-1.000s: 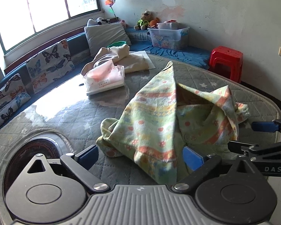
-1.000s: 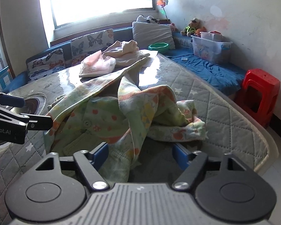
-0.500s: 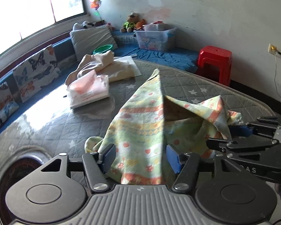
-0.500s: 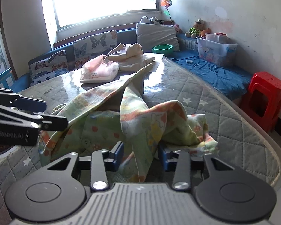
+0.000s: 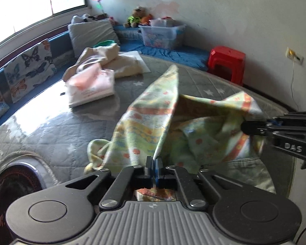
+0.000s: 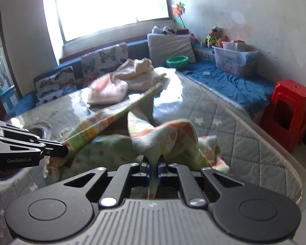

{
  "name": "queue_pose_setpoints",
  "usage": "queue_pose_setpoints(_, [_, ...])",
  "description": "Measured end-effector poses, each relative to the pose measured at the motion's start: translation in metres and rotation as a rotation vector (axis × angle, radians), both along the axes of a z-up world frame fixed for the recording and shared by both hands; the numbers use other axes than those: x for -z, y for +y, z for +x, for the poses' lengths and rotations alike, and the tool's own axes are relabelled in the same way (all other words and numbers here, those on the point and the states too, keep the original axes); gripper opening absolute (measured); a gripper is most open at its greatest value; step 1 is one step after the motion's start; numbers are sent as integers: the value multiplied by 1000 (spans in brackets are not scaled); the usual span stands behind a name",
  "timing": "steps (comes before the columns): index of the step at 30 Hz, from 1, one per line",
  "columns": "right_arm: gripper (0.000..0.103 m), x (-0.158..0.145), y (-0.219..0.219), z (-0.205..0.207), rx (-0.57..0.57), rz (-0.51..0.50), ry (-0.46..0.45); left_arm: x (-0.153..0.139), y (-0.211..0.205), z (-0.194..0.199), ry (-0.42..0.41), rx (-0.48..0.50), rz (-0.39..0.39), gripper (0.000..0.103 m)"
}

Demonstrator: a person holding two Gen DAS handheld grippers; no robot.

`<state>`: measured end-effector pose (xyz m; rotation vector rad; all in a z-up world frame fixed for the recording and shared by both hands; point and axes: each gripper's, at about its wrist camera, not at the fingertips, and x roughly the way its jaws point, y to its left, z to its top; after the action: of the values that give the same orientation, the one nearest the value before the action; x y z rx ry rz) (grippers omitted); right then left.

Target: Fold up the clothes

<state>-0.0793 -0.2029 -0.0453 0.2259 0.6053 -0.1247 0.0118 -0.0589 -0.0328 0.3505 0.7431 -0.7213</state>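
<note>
A light green patterned garment (image 5: 153, 122) with orange and yellow print lies crumpled on the grey quilted table (image 5: 51, 126). My left gripper (image 5: 154, 168) is shut on its near edge. My right gripper (image 6: 153, 168) is shut on another edge of the same garment (image 6: 163, 136). In the left wrist view the right gripper (image 5: 255, 127) shows at the right, clamped on the cloth. In the right wrist view the left gripper (image 6: 59, 150) shows at the left, also clamped on the cloth. The cloth is lifted between them.
A folded pink garment (image 5: 91, 87) and a cream garment (image 5: 112, 61) lie farther back on the table. A red stool (image 5: 226, 61) stands beyond the table's right edge. A blue bench with butterfly cushions (image 5: 28, 69) and a clear storage box (image 5: 163, 34) lines the wall.
Both grippers have gone from open to shut on the green garment's edges. The cloth has risen off the table between them.
</note>
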Motion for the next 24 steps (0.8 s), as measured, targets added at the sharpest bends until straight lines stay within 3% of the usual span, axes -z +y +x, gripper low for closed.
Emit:
queue_pose_setpoints(11, [6,-61,17,-16,-103,3,-146,-43,62,1,-77,-113,-94,1])
queue_pose_setpoints(19, [6,-91,46,10,-204,19,-213,-66,120,17,-122,-280,-111,1])
queue_pose_setpoints(24, [6,-103,70,14,-312,40,-234,-77,165,1,-166,-326,-103,1])
